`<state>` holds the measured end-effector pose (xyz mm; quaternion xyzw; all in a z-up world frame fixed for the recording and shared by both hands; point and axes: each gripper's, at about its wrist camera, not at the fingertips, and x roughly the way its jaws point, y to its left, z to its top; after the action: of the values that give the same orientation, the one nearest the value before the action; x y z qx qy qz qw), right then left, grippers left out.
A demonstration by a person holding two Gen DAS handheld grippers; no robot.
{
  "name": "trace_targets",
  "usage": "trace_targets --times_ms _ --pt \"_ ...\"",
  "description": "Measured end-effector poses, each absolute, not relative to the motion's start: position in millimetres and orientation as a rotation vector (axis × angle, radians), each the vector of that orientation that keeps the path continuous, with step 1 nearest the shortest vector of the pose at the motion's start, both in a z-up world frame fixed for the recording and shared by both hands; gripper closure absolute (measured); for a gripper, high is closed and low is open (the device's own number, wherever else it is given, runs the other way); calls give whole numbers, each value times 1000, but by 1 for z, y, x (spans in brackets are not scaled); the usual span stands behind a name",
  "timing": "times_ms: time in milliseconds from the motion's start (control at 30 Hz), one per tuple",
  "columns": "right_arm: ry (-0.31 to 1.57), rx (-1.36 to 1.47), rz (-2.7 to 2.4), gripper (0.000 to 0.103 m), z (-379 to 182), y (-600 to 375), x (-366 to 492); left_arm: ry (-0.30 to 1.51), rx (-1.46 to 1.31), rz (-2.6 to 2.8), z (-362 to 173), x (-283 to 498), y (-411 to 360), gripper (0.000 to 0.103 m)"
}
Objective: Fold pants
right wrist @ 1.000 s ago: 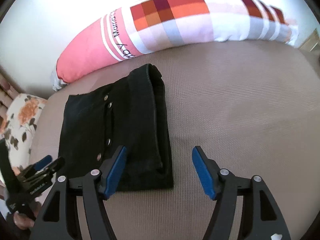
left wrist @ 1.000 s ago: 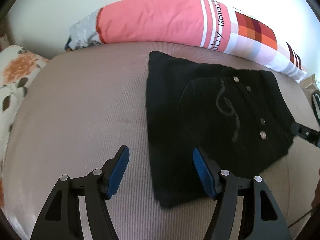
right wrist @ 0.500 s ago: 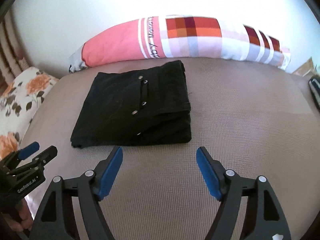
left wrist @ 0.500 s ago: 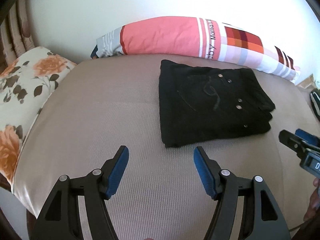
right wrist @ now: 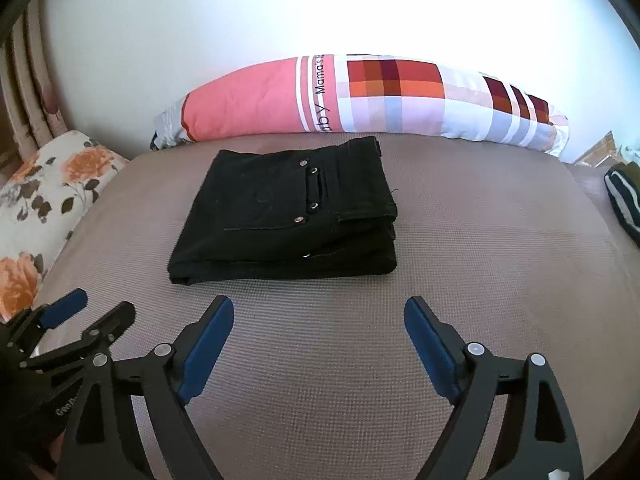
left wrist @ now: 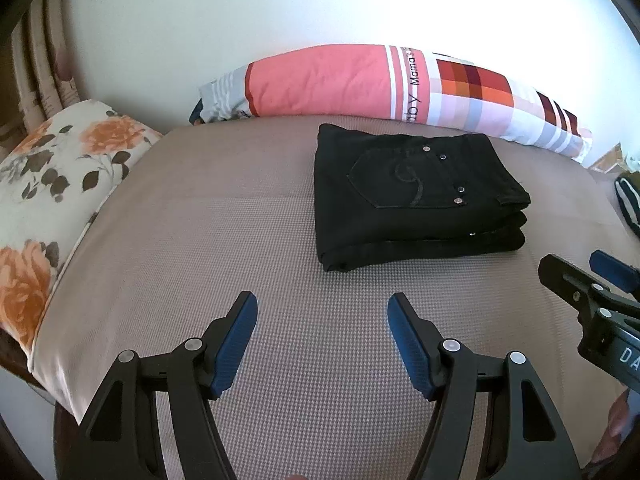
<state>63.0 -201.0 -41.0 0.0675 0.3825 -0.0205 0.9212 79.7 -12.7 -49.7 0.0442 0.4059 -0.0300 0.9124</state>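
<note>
While both tools are backing away from the bed, the black denim pants (left wrist: 416,196) are lying alone as a compact, layered rectangle on the taupe woven mattress cover (left wrist: 248,240), just in front of the long pink and plaid bolster pillow (left wrist: 360,80) that is lining the wall. A second ago the cameras were sitting almost on top of the fabric, with the left tool's blue pads over the near edge of the bundle; now bare mattress is showing between each tool and the pants, and the whole stack is fitting in both views.

Nothing is sitting between the blue pads of the left gripper (left wrist: 322,340), which is holding its jaws apart over empty cover. Jaws on the right gripper (right wrist: 318,344) are opening wider at this moment, likewise with nothing between them.

Judging from the squared edges, the stacked folds along the near side and the back pocket with its rivets facing up, the folding is looking finished, and the retreat is reading as a release. A floral cushion (left wrist: 52,184) is resting at the left end, and a dark striped item (right wrist: 624,204) is peeking in at the right, both well apart from the pants.
</note>
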Motion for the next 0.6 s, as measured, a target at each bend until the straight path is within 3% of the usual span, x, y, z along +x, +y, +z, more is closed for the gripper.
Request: trace_targets --times_ms 600 --pt "747 134 -33 15 -54 -204 53 808 129 -62 -56 65 -23 35"
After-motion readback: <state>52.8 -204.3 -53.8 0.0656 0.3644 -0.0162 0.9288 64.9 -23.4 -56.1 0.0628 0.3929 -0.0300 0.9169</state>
